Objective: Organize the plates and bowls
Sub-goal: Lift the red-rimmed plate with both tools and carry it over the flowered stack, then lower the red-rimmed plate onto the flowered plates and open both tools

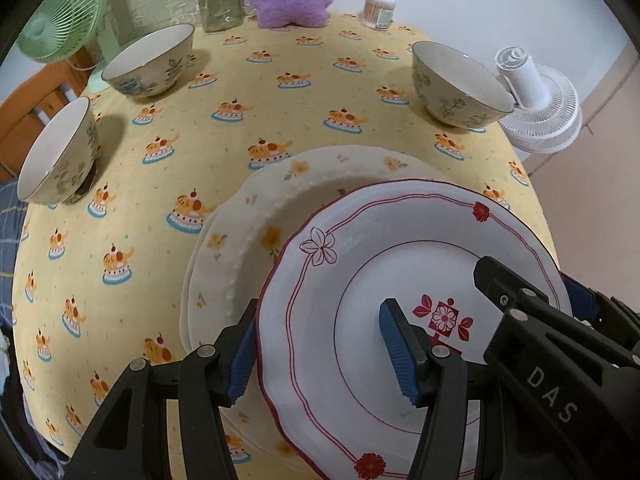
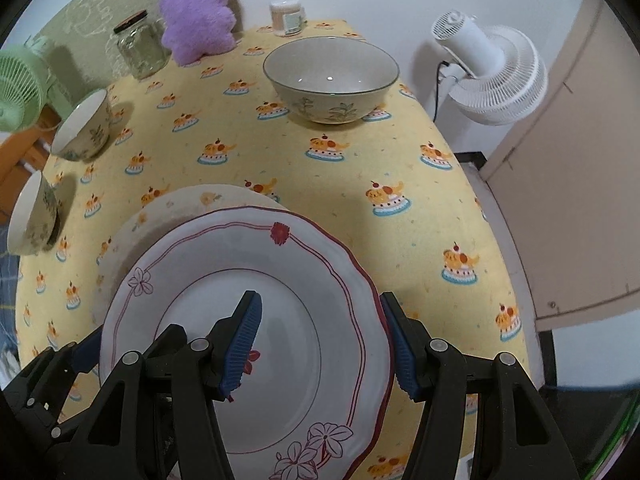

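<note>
Plate [image 1: 400, 280]: glazed ceramic, rigid, slippery, breakable; hold at rim.
Left tongs [image 1: 320, 354]: straddling left rim, apparently unclamped.
Right tongs [image 2: 326, 346]: likewise, right rim.

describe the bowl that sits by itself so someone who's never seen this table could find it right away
Start at the white fan standing off the table's right edge. The bowl nearest it stands alone on the yellow cloth. The two other bowls sit together on the far left side, near the green fan.
</note>
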Demonstrator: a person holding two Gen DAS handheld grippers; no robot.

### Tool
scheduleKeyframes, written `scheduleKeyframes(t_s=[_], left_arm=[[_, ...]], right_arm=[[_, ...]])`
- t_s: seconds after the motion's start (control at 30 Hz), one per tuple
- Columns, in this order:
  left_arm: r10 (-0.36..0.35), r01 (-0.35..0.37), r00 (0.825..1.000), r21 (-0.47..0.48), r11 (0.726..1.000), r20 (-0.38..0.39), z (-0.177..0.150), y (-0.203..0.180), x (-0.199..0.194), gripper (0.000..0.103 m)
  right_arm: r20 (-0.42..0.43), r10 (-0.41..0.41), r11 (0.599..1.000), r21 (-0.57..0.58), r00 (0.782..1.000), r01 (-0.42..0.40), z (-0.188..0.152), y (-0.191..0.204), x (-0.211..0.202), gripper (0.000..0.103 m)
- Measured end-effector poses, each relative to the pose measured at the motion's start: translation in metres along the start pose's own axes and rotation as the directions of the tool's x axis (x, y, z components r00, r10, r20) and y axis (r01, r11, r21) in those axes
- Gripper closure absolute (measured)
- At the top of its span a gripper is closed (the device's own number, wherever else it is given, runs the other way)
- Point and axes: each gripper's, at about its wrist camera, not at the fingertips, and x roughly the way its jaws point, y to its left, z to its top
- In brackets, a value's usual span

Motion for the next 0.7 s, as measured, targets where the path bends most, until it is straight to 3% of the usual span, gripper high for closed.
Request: scheduleKeyframes(t_s=[0.5,0.7], left_arm=[[0.129,-0.128,0.992,-0.020,0.992,0.011,-0.004,-0.010,0.002,0.039],[0.144,-0.144,0.990,-0.026,0.989,-0.001,-0.004,-0.012,0.003,0.037]], right_arm=[[-0.022,0.078,0.992,-0.095,0.997,-0.080,0.004,0.001,0.013,0.042],[-0.037,0.097,0.983,-0.150,0.995,-0.101,0.006,-0.005,0.011,0.056]])
